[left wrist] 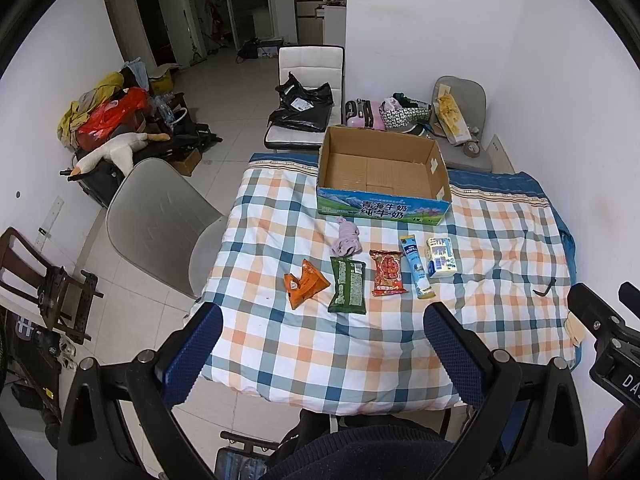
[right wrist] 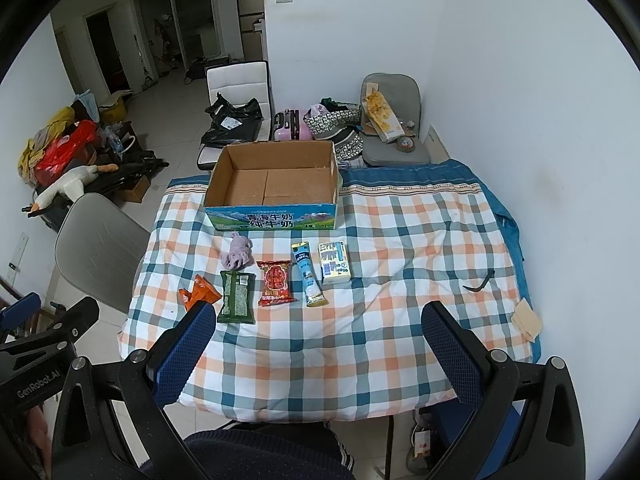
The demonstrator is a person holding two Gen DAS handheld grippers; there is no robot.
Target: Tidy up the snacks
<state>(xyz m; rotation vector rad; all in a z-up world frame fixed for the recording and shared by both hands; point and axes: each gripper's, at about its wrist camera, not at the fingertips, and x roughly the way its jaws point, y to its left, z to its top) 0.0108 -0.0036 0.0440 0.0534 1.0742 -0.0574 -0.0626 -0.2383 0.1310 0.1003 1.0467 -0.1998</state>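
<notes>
An empty cardboard box (left wrist: 384, 168) (right wrist: 276, 180) stands at the far side of the checked tablecloth (left wrist: 320, 344) (right wrist: 320, 344). In front of it lie an orange packet (left wrist: 304, 284) (right wrist: 200, 293), a green packet (left wrist: 348, 287) (right wrist: 237, 296), a red packet (left wrist: 388, 273) (right wrist: 276, 282), a blue tube-shaped packet (left wrist: 416, 268) (right wrist: 309, 274) and a small white carton (left wrist: 441, 257) (right wrist: 334, 262). My left gripper (left wrist: 324, 316) and right gripper (right wrist: 320, 312) are both open, held above the near table edge with nothing between the fingers.
A crumpled purple cloth (left wrist: 346, 238) (right wrist: 239, 254) lies between box and packets. A thin black item (right wrist: 480, 282) and a beige pad (right wrist: 526, 318) rest at the right. A grey chair (left wrist: 156, 220) stands left of the table; cluttered chairs stand behind it.
</notes>
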